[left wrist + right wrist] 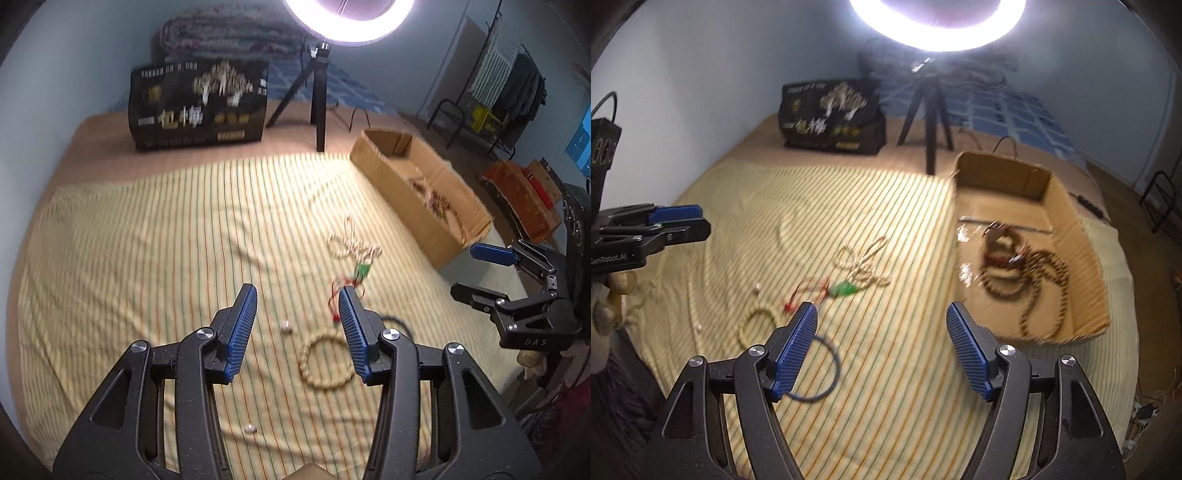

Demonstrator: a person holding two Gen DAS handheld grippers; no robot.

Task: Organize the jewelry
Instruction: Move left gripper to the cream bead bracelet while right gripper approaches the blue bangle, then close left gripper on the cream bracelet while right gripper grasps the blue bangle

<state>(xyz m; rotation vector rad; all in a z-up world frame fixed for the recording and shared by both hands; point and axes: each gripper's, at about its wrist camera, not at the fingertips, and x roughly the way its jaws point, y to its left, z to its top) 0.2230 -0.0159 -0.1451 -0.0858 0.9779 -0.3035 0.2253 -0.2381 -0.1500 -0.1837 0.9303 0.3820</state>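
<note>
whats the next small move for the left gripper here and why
Probably lower the left gripper onto the round tan beaded bracelet lying on the striped yellow cloth just below its fingertips. Its jaws stand open with nothing between them, and that bracelet looks like the loose piece nearest to it, while other beaded strands already lie in the open cardboard box to the right.

The left gripper (298,291) points steeply down over the striped cloth (147,240), jaws apart with nothing between them. The right gripper (882,308) points down over the same cloth, jaws wider and empty. Gloved fingers (613,291) grip the left gripper's handle.
</note>
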